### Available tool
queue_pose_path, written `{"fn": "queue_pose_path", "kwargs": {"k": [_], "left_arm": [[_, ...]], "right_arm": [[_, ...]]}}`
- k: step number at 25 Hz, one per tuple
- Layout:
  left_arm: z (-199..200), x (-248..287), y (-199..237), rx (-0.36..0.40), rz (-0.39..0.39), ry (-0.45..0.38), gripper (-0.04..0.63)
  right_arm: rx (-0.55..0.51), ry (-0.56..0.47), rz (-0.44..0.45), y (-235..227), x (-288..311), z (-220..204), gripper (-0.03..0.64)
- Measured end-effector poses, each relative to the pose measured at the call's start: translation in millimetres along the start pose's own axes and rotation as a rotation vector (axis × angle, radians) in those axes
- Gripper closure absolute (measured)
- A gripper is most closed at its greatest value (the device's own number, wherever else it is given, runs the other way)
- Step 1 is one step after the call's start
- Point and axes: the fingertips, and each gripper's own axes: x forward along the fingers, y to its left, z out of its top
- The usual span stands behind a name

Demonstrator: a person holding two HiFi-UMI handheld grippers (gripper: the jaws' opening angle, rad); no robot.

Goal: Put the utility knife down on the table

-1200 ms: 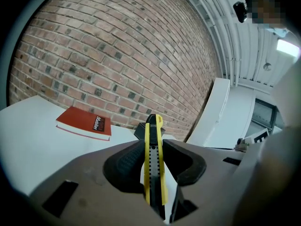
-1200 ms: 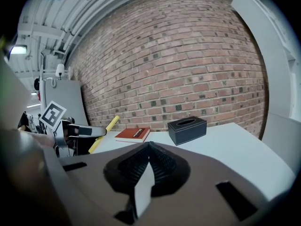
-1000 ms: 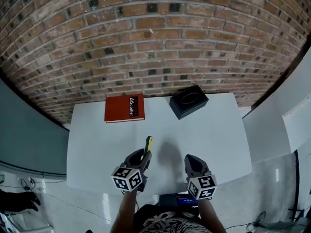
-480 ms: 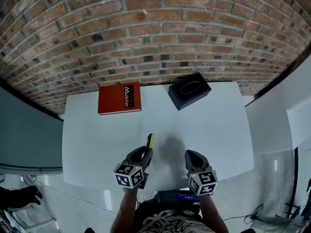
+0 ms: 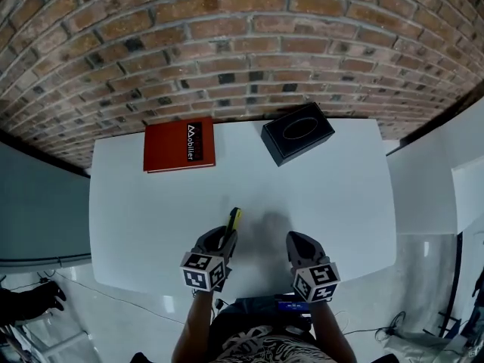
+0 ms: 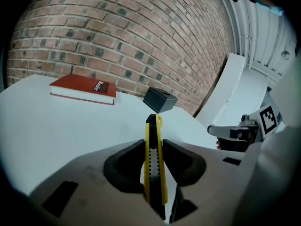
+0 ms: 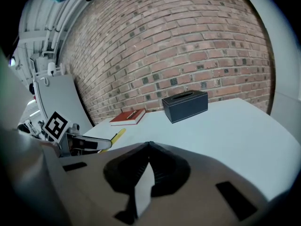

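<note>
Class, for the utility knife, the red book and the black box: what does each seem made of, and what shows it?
The utility knife: likely moulded plastic; smooth yellow casing, black notched strip.
The book: probably card boards; flat matte red cover, white print.
The box: perhaps leatherette; dark matte faces, pale edge line, though unsure.

On the table, book back left, box to its right — knife nearer, in the left tool.
</note>
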Motion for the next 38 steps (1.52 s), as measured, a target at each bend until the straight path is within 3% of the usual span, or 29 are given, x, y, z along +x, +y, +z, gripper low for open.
{"fn": "queue_pose_path", "kwargs": {"k": [9, 19, 33, 38], "left_arm": [[-22.9, 26.8, 8.5, 0.13, 0.058, 0.131, 0.472], [-38.6, 41.0, 13.4, 0.239, 0.095, 0.218, 0.471], [-40.3, 43.3, 8.6, 0.231, 0.072, 0.224, 0.449], [-24.7, 35.6, 3.7, 0.246, 0.082, 0.177, 0.436]], "right_arm": [[0.011, 0.062, 0.033, -7.5, 20.4, -11.4, 0.616], [0.03, 0.082, 0.021, -19.8, 26.0, -14.6, 0.615], [0.017, 0.054, 0.028, -16.5, 23.1, -3.9, 0.615], [0.01, 0.025, 0.021, -16.4, 13.1, 6.7, 0.616]]}}
